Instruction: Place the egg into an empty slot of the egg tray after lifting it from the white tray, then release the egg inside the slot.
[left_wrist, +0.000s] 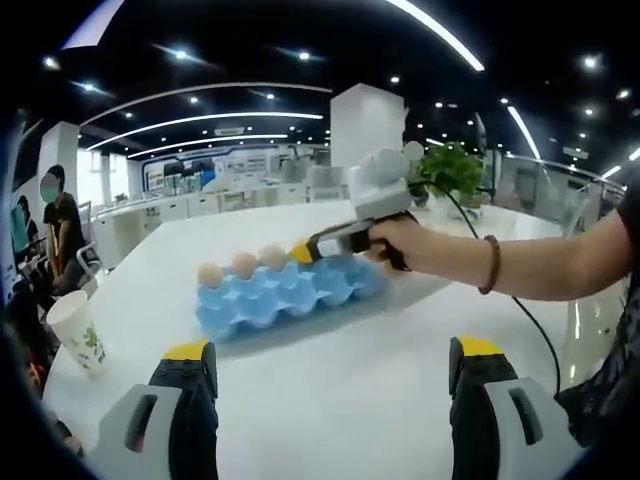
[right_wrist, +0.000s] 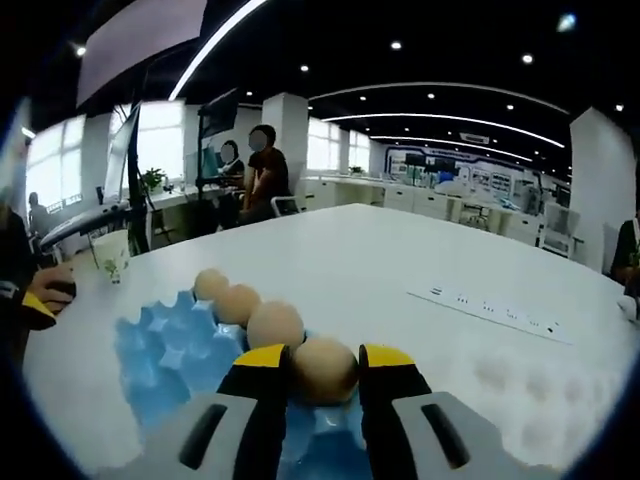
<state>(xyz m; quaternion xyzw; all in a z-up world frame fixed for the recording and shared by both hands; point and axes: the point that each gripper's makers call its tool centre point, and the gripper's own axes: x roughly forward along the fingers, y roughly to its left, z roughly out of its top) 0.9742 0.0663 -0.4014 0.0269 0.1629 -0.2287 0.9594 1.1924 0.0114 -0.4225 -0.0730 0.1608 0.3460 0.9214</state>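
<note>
While the right tool (right_wrist: 322, 372) stands over the light blue moulded egg tray (right_wrist: 170, 350), its two yellow-tipped jaws are closed on a tan egg (right_wrist: 324, 368), which sits at the near end of the tray's edge row. Beyond the held egg, along the same edge of the tray, three more tan eggs (right_wrist: 275, 323) lie in a line, each in its own slot. The tray rests on a white glossy surface (right_wrist: 420, 260). A white power strip (right_wrist: 490, 303) lies on the surface well to the right of the tray.

In the left gripper view, the left tool (left_wrist: 332, 375) hangs over the bare surface on the near side of the tray, its jaws spread wide with nothing between them. The right tool is seen at the far right end of the tray, gripped by a person's hand (left_wrist: 395, 240) wearing a dark bead bracelet (left_wrist: 491, 264). A white paper cup with a green print (left_wrist: 78, 333) stands left of the tray.
</note>
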